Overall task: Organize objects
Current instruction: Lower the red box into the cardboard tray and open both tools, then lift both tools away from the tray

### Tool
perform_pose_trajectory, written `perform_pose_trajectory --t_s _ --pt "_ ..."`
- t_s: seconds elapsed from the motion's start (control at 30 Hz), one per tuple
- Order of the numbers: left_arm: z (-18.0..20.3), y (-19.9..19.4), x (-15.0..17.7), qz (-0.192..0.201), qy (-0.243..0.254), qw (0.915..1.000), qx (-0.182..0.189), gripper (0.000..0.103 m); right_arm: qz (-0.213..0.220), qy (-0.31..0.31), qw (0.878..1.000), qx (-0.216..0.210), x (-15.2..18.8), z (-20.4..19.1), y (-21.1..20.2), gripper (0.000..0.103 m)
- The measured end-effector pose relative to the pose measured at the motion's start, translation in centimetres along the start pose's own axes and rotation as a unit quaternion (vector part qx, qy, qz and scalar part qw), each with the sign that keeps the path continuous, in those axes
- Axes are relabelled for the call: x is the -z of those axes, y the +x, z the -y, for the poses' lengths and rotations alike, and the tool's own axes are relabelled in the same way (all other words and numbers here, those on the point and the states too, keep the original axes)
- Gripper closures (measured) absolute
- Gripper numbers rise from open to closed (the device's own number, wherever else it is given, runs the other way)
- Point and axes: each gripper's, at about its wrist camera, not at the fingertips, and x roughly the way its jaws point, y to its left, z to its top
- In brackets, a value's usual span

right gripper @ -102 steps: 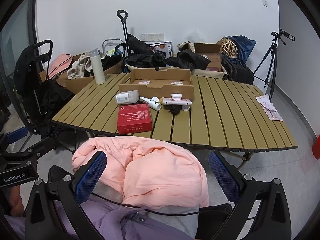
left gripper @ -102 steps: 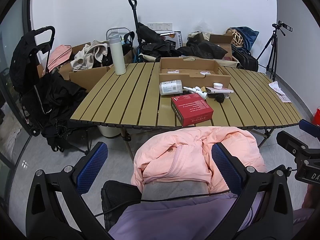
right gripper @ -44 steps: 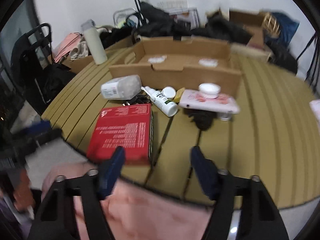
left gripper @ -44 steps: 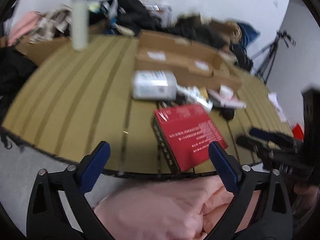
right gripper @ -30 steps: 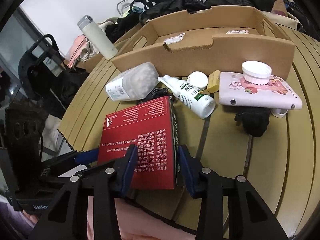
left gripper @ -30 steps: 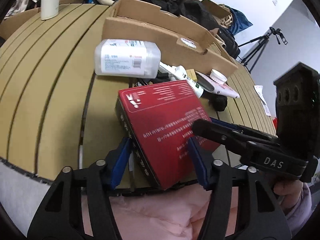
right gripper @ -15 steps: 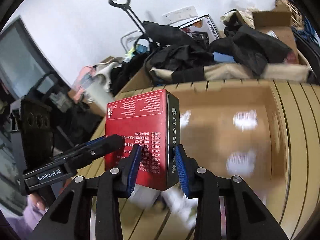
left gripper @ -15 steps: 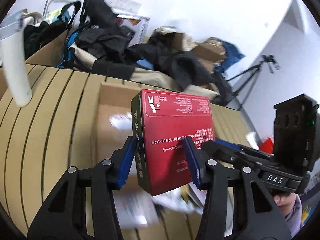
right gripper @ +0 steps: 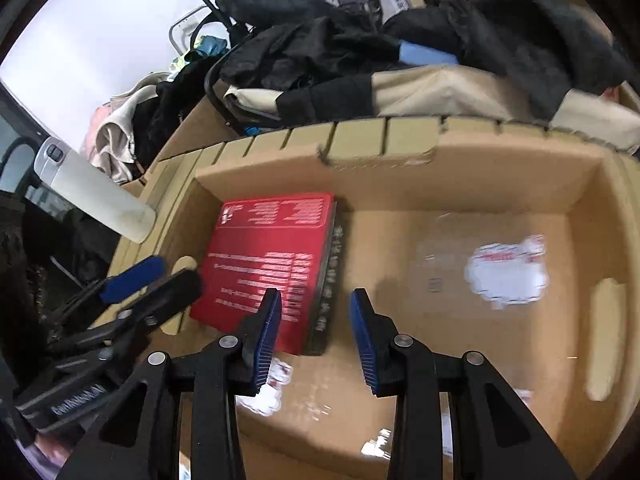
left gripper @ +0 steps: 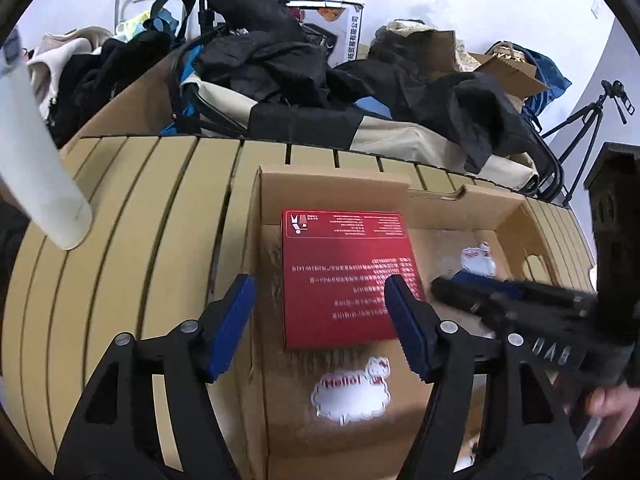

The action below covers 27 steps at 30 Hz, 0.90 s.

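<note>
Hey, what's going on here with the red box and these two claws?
A person with a claw in each hand is tidying things off a slatted table into an open cardboard box. The red box now lies flat in the box's left end. The left claw is opening, its pads clear of the red box. The right claw hangs just over the red box's near corner, not gripping it. A white bottle stands on the table.

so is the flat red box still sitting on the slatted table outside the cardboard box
No, the flat red box lies inside the open cardboard box.
</note>
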Motion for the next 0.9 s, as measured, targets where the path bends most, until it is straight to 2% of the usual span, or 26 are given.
perform_pose_trajectory --t_s 0.03,0.07,0.1,0.13,0.17,0.23,0.33,0.47,0.6,0.67,0.77,0.9 --pt "0.1 -0.8 0.0 -0.001 0.003 1.0000 -0.005 0.022 0.007 -0.007 1.000 0.007 -0.1 0.1 -1.0 0.062" --pt "0.0 -1.7 0.1 -0.005 0.007 0.9998 -0.019 0.004 0.017 -0.018 1.000 0.016 0.0 0.3 -2.2 0.052" --pt "0.0 -2.6 0.3 -0.004 0.010 0.9993 -0.034 0.001 0.028 -0.029 0.999 0.033 0.3 0.7 -3.5 0.042" --pt "-0.1 -3.6 0.5 0.004 0.018 0.9986 -0.049 0.001 0.033 -0.037 0.997 0.054 0.3 1.0 -4.5 0.016" --pt "-0.3 -4.6 0.7 0.014 0.031 0.9974 -0.063 0.000 0.037 -0.045 0.995 0.078 0.6 1.6 -5.7 0.010" --pt "-0.3 -6.1 0.6 0.017 0.058 0.9923 -0.108 0.000 0.042 -0.065 0.990 0.118 1.3 2.7 -8.0 0.010" --pt "-0.6 -8.1 0.6 0.012 0.056 0.9902 -0.128 0.000 0.046 -0.072 0.983 0.163 2.3 4.2 -11.6 0.009" --pt "-0.1 -11.4 1.5 0.026 0.041 0.9896 -0.135 0.000 0.056 -0.056 0.981 0.179 4.2 5.6 -15.6 0.009" --pt "1.2 -14.7 3.7 0.040 0.049 0.9872 -0.146 0.000 0.074 -0.050 0.981 0.175 6.6 4.7 -18.9 0.009" --pt "2.0 -17.4 5.8 0.056 0.052 0.9843 -0.159 0.000 0.090 -0.059 0.980 0.170 8.4 3.4 -20.8 0.009" --pt "2.9 -21.6 10.0 0.085 0.060 0.9832 -0.151 0.000 0.119 -0.090 0.977 0.153 12.6 0.6 -23.9 0.009" --pt "3.4 -26.0 17.1 0.097 0.086 0.9809 -0.145 0.000 0.196 -0.140 0.960 0.143 21.2 -2.8 -28.7 0.009"
